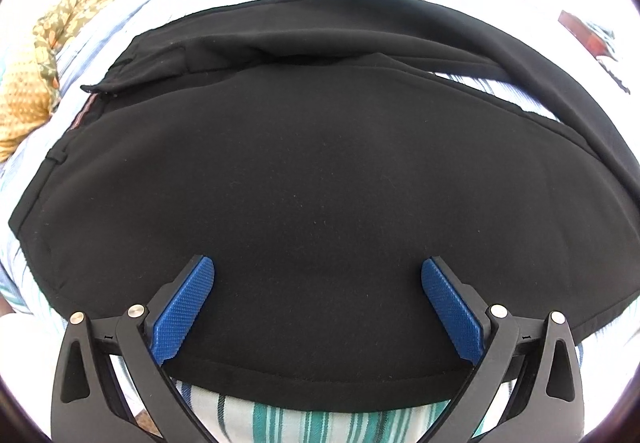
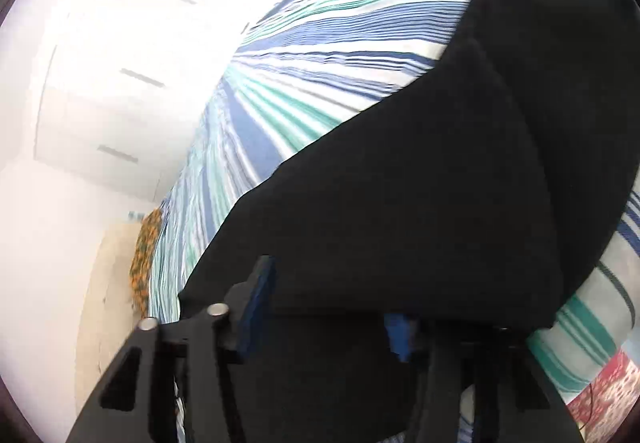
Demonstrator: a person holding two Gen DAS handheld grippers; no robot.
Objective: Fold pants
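Note:
The black pants (image 1: pixel 312 171) lie on a striped bedsheet (image 1: pixel 304 423), folded so one layer lies over another, the waistband at the left. My left gripper (image 1: pixel 318 271) is open, its blue pads (image 1: pixel 184 311) spread wide just above the near hem of the pants. In the right wrist view the pants (image 2: pixel 420 183) fill the middle and drape over my right gripper (image 2: pixel 332 307). Its blue pads (image 2: pixel 260 303) stand apart with black cloth lying between and over them; the right pad is mostly hidden.
A yellow-green patterned cloth (image 1: pixel 44 55) is bunched at the far left of the bed; it also shows in the right wrist view (image 2: pixel 146 255). The blue, teal and white sheet (image 2: pixel 320 63) stretches away towards white cupboards (image 2: pixel 120 63). A red patterned fabric (image 2: pixel 604 391) lies at the lower right.

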